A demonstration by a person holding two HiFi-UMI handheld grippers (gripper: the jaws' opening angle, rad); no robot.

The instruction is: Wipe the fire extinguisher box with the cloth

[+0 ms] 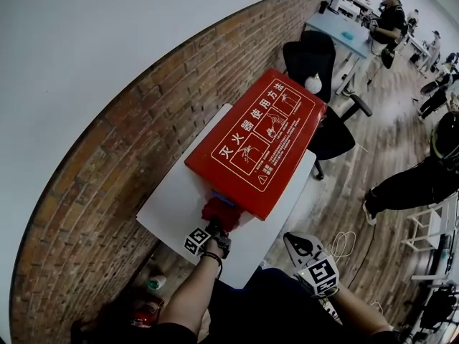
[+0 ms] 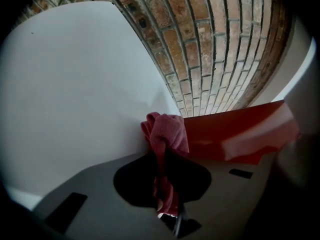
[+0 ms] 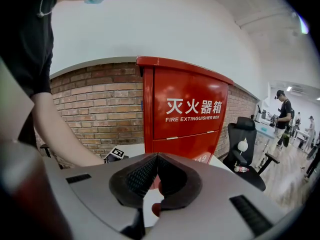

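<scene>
The fire extinguisher box [image 1: 262, 142] stands upright on the white surface [image 1: 165, 206], backed against the brick wall [image 1: 107, 163]. From my head view I look down on its red top panel with white diagrams. The red cloth [image 1: 219, 212] sits at the box's near side, just above the surface. My left claw [image 1: 217, 226] is clamped on it. In the left gripper view the cloth [image 2: 165, 134] runs up from between the jaws, and its bunched end lies against the red box [image 2: 235, 134], beside the white surface [image 2: 75, 84]. My right claw [image 1: 289, 239] hangs off the surface's near edge, well apart from the box, with its jaw tips pressed together. In the right gripper view the right claw [image 3: 156, 156] faces the box [image 3: 185, 114], whose front is lettered FIRE EXTINGUISHER BOX. A black office chair [image 1: 315, 56] stands beyond the surface, and people [image 1: 387, 27] are at desks farther back.
</scene>
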